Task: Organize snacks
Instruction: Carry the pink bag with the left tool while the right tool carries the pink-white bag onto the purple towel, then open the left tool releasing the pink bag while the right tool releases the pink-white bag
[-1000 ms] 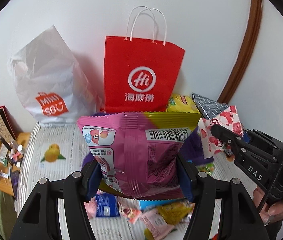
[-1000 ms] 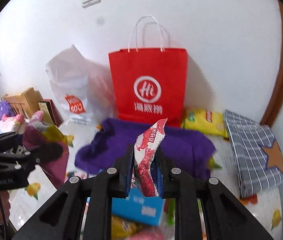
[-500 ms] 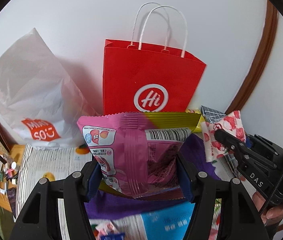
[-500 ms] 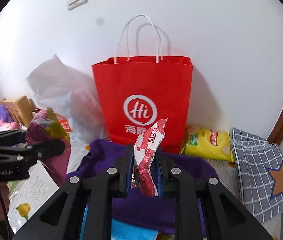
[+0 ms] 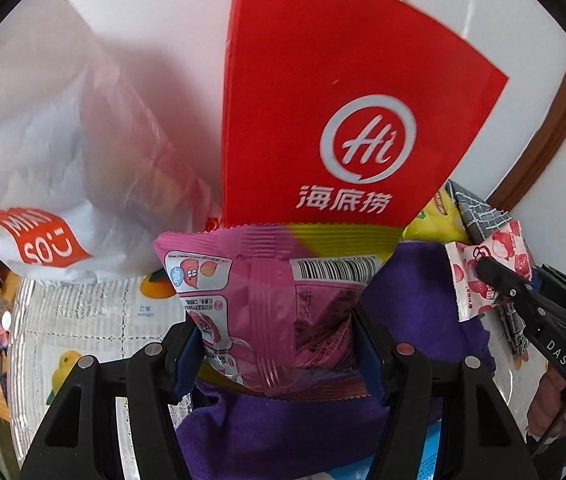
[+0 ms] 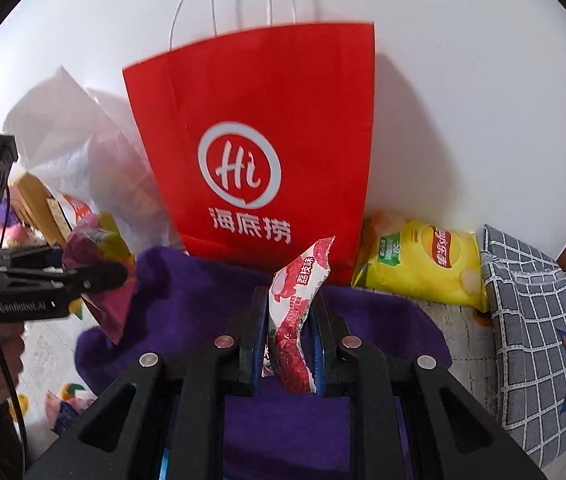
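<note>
My left gripper (image 5: 279,344) is shut on a pink and yellow snack packet (image 5: 271,296), held upright just in front of the red paper bag (image 5: 323,120). The right gripper (image 6: 289,340) is shut on a slim red and white lychee snack packet (image 6: 299,292), also close before the red paper bag (image 6: 259,128). In the left wrist view the right gripper (image 5: 495,280) shows at the right edge with its lychee packet (image 5: 483,264). The left gripper (image 6: 95,276) with its pink packet (image 6: 99,276) shows at the left of the right wrist view. The bag's opening is out of view.
A purple cloth (image 6: 211,292) lies under both grippers. A white plastic bag (image 5: 43,160) leans left of the red one. A yellow chips bag (image 6: 423,264) and a grey checked cushion (image 6: 539,328) lie to the right. More snacks and a blue packet (image 5: 427,464) sit lower down.
Both grippers have moved forward and down towards the red paper bag, which now fills much more of both views. Each keeps its packet.
</note>
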{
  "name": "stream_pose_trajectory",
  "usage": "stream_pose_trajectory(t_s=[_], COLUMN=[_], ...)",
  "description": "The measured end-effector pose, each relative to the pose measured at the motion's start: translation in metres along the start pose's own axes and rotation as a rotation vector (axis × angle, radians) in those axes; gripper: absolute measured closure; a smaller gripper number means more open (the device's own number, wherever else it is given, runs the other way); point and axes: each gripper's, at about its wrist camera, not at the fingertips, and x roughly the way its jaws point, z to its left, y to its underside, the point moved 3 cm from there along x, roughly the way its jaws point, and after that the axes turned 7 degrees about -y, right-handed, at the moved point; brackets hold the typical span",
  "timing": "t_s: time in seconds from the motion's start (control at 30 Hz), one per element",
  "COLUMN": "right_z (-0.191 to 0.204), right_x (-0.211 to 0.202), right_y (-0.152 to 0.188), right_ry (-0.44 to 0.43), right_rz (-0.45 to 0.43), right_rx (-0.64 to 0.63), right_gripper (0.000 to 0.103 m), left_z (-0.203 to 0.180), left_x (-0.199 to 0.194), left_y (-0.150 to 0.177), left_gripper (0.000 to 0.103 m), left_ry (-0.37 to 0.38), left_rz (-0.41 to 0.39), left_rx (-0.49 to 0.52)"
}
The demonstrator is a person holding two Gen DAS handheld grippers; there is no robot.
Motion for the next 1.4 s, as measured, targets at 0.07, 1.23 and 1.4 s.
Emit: stream_pose_trajectory(t_s=[0.07, 1.23, 1.4], right_z=[-0.002, 0.010, 0.011], right_x=[0.007, 0.075, 0.073], right_y=[0.003, 0.042, 0.039], right_ry=[-0.011, -0.028, -0.002], right_rz=[0.021, 0.277, 0.268], right_rx=[-0.001, -0.044, -0.061], right_gripper=[0.084, 0.082, 0.077], left_z=[0.003, -0.006, -0.009], left_x=[0.005, 0.056, 0.058], left_y=[0.000, 0.023, 0.024], left_gripper=[0.040, 0.040, 0.040], left_ry=[0.001, -0.069, -0.070], left_rz=[0.013, 0.214, 0.220], left_rx=[-0.017, 0.004, 0.014])
